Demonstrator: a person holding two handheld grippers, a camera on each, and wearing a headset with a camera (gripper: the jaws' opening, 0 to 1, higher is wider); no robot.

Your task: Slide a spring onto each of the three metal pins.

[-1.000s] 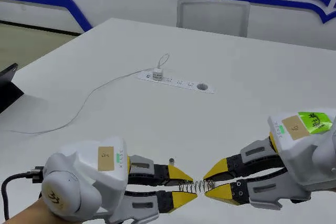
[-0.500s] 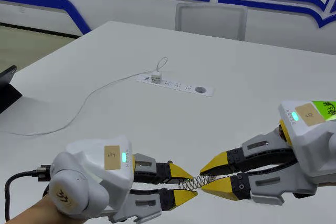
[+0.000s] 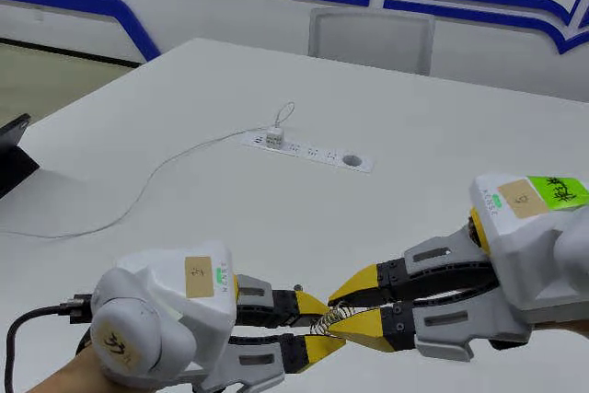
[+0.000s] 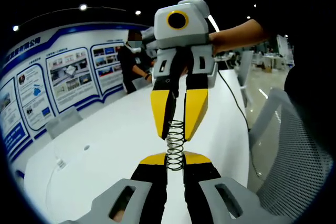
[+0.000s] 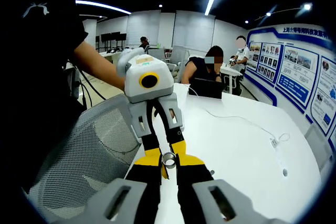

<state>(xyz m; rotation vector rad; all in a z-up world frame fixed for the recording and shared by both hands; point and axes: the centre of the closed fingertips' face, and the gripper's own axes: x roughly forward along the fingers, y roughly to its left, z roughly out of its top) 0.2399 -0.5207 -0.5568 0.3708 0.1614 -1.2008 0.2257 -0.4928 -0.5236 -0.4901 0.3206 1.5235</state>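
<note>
A small steel spring [image 3: 327,317] hangs in the air between my two grippers, which face each other tip to tip. My left gripper [image 3: 324,326] comes in from the lower left, its jaws shut on one end of the spring [image 4: 175,148]. My right gripper [image 3: 339,310] comes in from the right, shut on the other end. In the right gripper view the spring [image 5: 168,159] shows end-on as a ring between my yellow tips [image 5: 169,163]. I cannot tell whether a pin runs inside the coils. A short metal pin [image 3: 296,288] stands on the table just behind the left tips.
Mid-table lies a white power strip [image 3: 308,150] with a plugged adapter and a thin white cable [image 3: 156,172] trailing left. A grey chair [image 3: 372,39] stands at the far edge, a dark device [image 3: 14,140] at the left edge. Several people sit at desks behind.
My right gripper has moved left toward the left gripper. The visible length of spring between the tips has shrunk. The left gripper has stayed nearly still.
</note>
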